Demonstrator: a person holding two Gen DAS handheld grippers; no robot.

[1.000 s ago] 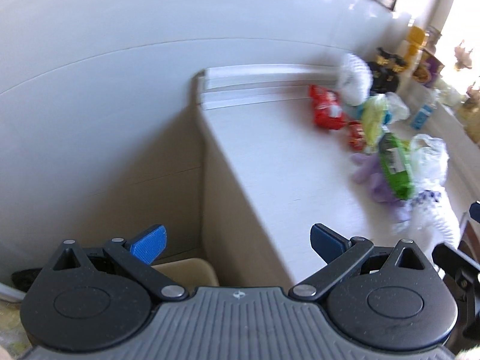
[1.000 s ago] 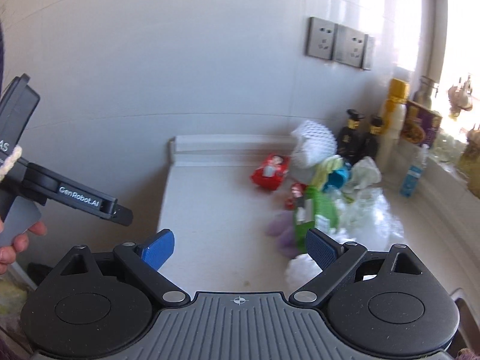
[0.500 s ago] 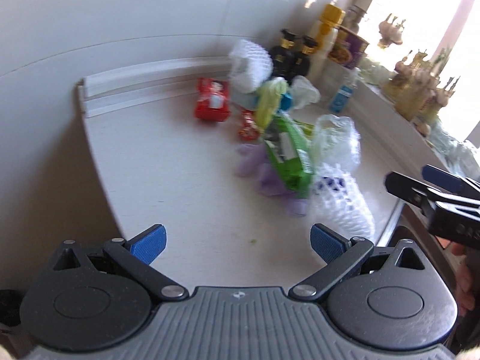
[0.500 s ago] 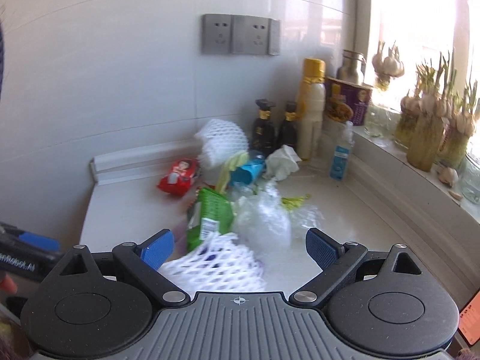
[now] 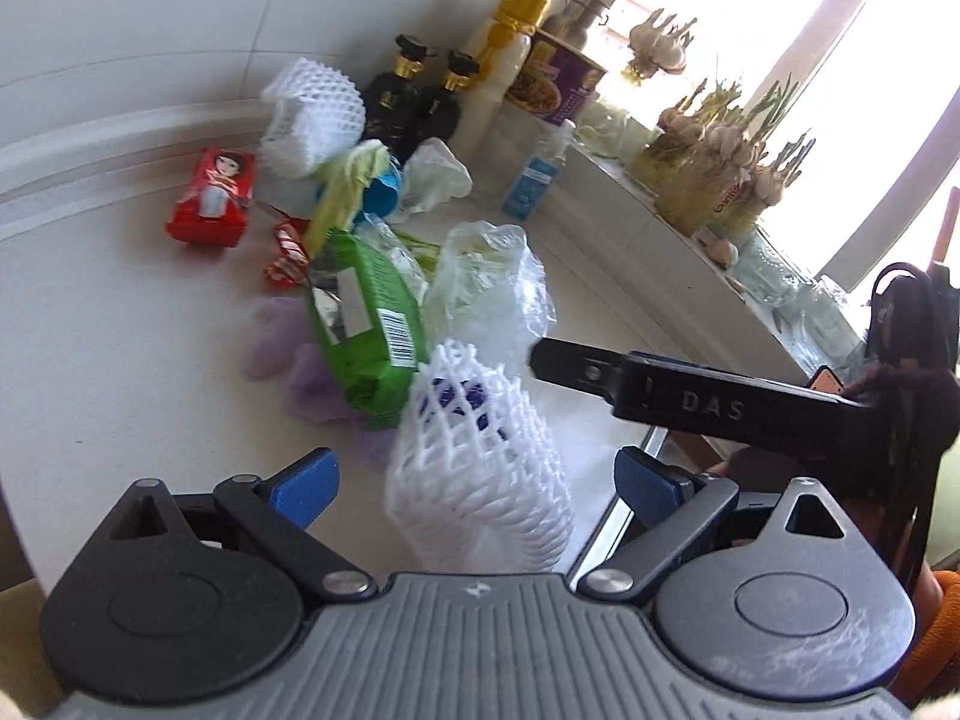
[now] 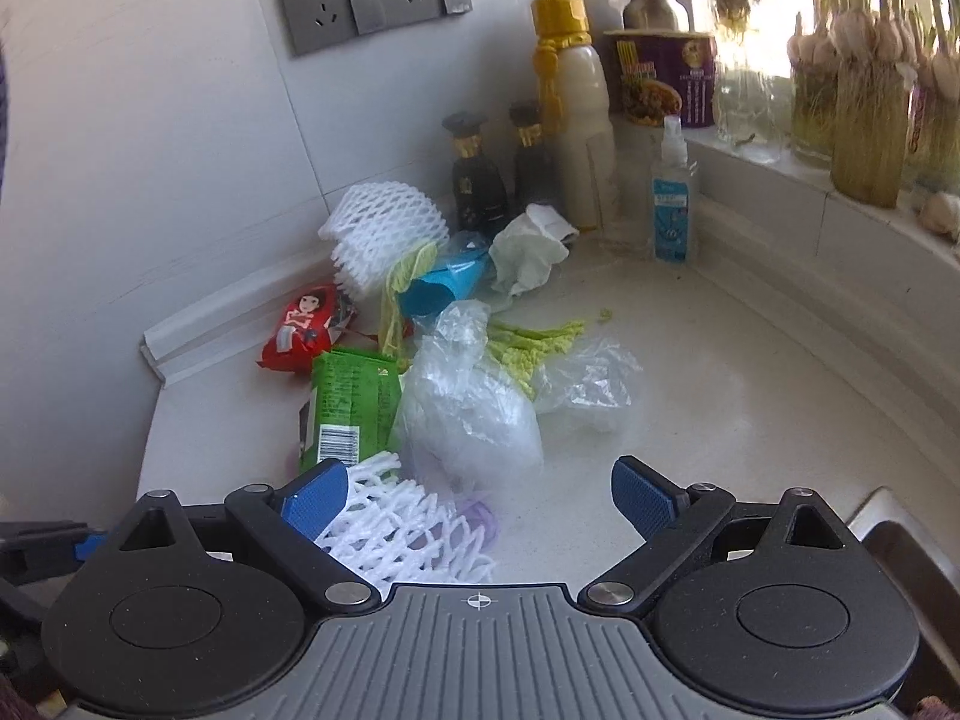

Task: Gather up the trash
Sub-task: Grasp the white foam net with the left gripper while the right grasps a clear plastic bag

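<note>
Two grippers aimed at trash heaped on the white counter point(image 5: 120, 324). Left gripper point(image 5: 474, 480) spread wide, just narrowing slightly, white foam net point(image 5: 480, 480) standing between the blue pads untouched. Right gripper point(image 6: 480, 495) likewise apart, same net against its left pad, nothing clamped. Behind: green wrapper point(image 6: 351, 402), crumpled clear bag point(image 6: 468, 408), red packet point(image 6: 303, 324), second net point(image 6: 384, 237).

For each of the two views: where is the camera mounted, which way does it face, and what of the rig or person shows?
Left wrist: on the left gripper, facing down over the counter trash toward the window; the right gripper crosses at right.
Right wrist: on the right gripper, facing the wall corner; jaws open.
Shared: foam net sleeve, green packet.
</note>
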